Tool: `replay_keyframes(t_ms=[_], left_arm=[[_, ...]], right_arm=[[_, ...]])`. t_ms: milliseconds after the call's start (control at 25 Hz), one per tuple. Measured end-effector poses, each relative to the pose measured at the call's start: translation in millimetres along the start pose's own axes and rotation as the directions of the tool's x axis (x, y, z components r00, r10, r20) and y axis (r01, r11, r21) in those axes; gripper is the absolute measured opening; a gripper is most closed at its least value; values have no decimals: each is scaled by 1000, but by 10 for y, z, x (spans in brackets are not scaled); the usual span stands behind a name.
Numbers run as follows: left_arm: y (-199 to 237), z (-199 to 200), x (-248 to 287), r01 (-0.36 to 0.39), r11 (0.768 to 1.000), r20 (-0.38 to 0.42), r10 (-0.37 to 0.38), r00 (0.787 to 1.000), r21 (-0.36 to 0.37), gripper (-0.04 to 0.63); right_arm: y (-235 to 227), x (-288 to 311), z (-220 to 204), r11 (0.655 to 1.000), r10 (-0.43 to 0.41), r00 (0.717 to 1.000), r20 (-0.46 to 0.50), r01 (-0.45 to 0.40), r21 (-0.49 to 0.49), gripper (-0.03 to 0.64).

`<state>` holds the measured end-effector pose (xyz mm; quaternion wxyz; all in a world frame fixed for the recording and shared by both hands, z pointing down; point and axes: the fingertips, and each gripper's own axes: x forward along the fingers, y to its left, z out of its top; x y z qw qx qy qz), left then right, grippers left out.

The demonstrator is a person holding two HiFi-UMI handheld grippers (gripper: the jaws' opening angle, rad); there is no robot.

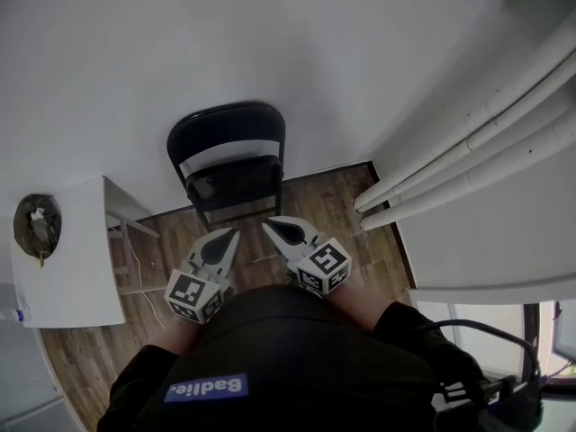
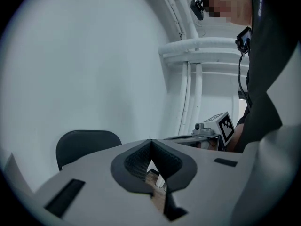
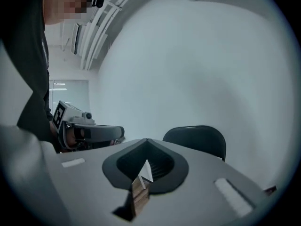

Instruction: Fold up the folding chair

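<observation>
Against the wall, dead ahead of the person (image 1: 288, 358): chair (image 1: 228, 131), on the wood floor (image 1: 333, 201), between the white bench (image 1: 67, 268) on the left and the pipes (image 1: 468, 138) in the right corner. Nothing touches it.

Left gripper (image 1: 232, 235) and right gripper (image 1: 268, 227) are side by side just in front of the person, tips toward the chair, well short of it. Both sets of jaws are closed flat with nothing between them. Each gripper view shows only floor through the notch behind the tips, with the backrest (image 3: 197, 138) beyond. My read: closed and tucked in because no grab is on right now — hands parked clear of the chair.

Chair look: black, with a rounded backrest on top, then a gap showing wall, then a black seat (image 1: 236, 185) with some sheen, on a dark tube frame. The seat looks short front-to-back and close to the frame, and the chair is hard up to the wall. That reads to me as folded and stood there, but the steep angle squashes everything, so I'm not certain. The gripper views catch only the backrest top, so they're no help on the seat.

Round dark thing (image 1: 38, 225) by the bench's left corner — can't tell what it is.

If it's folded, the task looks about done. If not, the seat's front edge is the obvious place to lift.
</observation>
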<state>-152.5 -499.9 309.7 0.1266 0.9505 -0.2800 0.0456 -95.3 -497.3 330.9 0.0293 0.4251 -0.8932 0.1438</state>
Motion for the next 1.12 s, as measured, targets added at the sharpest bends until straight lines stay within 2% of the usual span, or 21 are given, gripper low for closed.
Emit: replay_keyframes(t_ms=[120,360,680,1120], left_arm=[[-175,-103,120,-6,1000,-23,6,1000,21,3],[-372,-226,189,-12,999,-51,14,999,39,5],[-426,-247,185,-44,998,-54,46,997,46,3],[-405,-289,84,-44,998,-78,47,996,44,3]], right_arm=[[-89,-111,-89,1000,10,1000,-9,-9,22,0],[-49,-213,-120,998,55,998,-14,-55,0,0],[-39,-243,-126,997,79,997,-22,-79,-22,1],[20,-194,-119,996,80,996,-37,-81,-32,2]])
